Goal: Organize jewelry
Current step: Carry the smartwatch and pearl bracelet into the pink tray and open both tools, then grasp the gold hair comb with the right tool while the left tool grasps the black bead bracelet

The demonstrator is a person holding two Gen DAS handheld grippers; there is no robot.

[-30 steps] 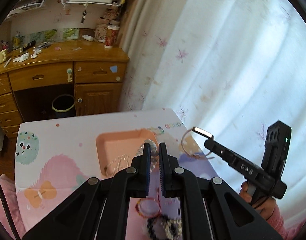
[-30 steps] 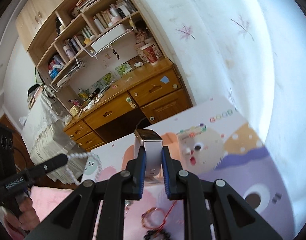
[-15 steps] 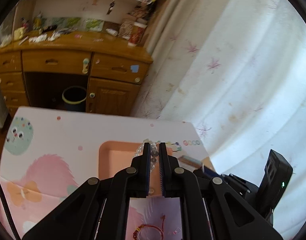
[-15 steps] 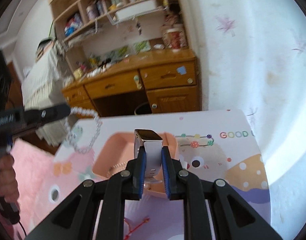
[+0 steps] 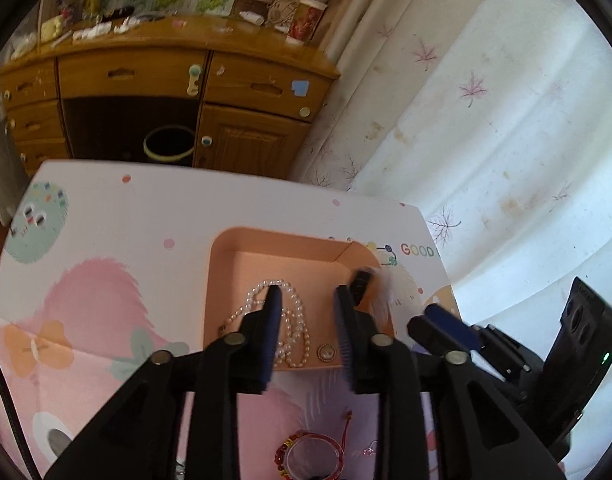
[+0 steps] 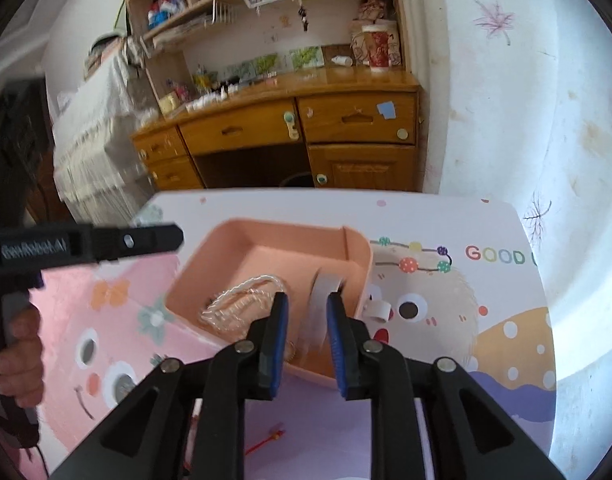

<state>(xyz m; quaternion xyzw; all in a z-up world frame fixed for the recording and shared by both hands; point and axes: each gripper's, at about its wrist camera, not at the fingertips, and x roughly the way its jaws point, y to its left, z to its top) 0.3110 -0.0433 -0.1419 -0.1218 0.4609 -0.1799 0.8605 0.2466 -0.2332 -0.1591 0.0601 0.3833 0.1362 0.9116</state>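
A pink tray [image 5: 225, 240] [image 6: 233, 228] sits on the cartoon-print table. A pearl necklace [image 5: 293, 320] [image 6: 237, 300] lies loose inside it. My left gripper [image 5: 306, 294] hangs just over the necklace with its jaws opening and nothing between the pads; seen side-on it is the left gripper [image 6: 173, 236]. My right gripper [image 6: 308, 300] is over the tray's right end, jaws opening. A blurred grey-banded watch [image 6: 326, 288] [image 5: 362, 280] hangs just past its tips inside the tray, and the pads do not press on it. A round pearl stud [image 5: 326, 354] rests by the tray's near wall.
A red bead bracelet [image 5: 310, 452] and a red cord [image 6: 265, 440] lie on the table before the tray. A hand [image 6: 13, 344] holds the left gripper's handle. Beyond the table stand a wooden desk [image 5: 185, 68], a bin [image 5: 167, 146] and a curtain [image 5: 486, 120].
Both grippers came down over the tray and their jaws parted. The pearl necklace left the left gripper and now lies in the tray. The watch slipped out of the right gripper's pads.
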